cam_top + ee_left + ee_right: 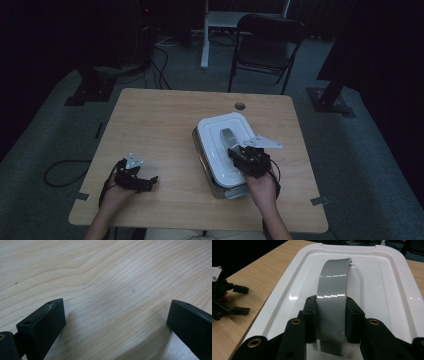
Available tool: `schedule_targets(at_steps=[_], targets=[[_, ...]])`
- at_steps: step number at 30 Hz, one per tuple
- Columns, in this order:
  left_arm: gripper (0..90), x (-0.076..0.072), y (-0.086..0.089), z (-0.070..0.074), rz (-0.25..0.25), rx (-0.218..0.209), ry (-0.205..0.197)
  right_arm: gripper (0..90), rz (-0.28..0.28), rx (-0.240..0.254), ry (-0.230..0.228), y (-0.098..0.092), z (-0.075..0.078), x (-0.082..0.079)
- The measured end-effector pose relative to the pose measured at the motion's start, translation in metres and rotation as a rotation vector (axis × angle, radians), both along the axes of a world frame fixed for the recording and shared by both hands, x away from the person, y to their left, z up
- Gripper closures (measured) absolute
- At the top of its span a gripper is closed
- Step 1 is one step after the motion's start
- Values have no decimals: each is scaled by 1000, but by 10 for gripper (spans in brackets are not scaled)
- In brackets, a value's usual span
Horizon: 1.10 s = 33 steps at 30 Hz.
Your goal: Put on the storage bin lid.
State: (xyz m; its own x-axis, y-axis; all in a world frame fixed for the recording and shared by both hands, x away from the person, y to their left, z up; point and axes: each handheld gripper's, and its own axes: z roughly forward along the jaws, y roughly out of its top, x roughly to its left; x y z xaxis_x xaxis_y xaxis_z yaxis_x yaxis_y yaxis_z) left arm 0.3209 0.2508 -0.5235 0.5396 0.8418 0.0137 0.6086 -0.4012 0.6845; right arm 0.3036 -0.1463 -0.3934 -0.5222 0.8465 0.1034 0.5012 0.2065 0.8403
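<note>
A white-lidded container (215,131) lies right of the table's centre, with an arched grey handle (227,135) along the top of its lid. My right gripper (236,151) is shut on the near end of that handle. In the right gripper view the two black jaws clamp the grey handle (335,277) from both sides above the white lid (384,290). My left gripper (151,183) rests low at the front left of the table, open. In the left gripper view its jaws (116,312) stand wide apart over bare wood. The left gripper (245,300) also appears open in the right gripper view.
The wooden table (160,120) has a small round hole (240,106) near its far edge. The container's metal base (223,191) shows under the lid at the near end. A dark folding chair (267,45) stands beyond the table. Cables lie on the floor at the left.
</note>
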Motion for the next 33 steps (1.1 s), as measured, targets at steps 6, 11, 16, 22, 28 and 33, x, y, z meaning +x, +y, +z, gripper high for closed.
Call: schedule_targets(at_steps=[6, 11, 16, 22, 28, 33], targets=[[26, 0, 0, 0, 2, 1, -1, 674, 34, -18, 12, 15, -1, -3], [26, -1, 0, 0, 3, 2, -2, 674, 26, -43, 9, 22, -1, -5], [26, -1, 0, 0, 5, -1, -3, 674, 27, -60, 11, 25, -3, -9], [26, -1, 0, 0, 6, -1, -2, 674, 15, -33, 29, 19, -9, -7], [26, -1, 0, 0, 5, 0, -2, 635, 38, -26, 54, 19, -8, -3], [26, 0, 1, 0, 5, 2, -1, 412, 76, 18, 31, 12, -2, -6]])
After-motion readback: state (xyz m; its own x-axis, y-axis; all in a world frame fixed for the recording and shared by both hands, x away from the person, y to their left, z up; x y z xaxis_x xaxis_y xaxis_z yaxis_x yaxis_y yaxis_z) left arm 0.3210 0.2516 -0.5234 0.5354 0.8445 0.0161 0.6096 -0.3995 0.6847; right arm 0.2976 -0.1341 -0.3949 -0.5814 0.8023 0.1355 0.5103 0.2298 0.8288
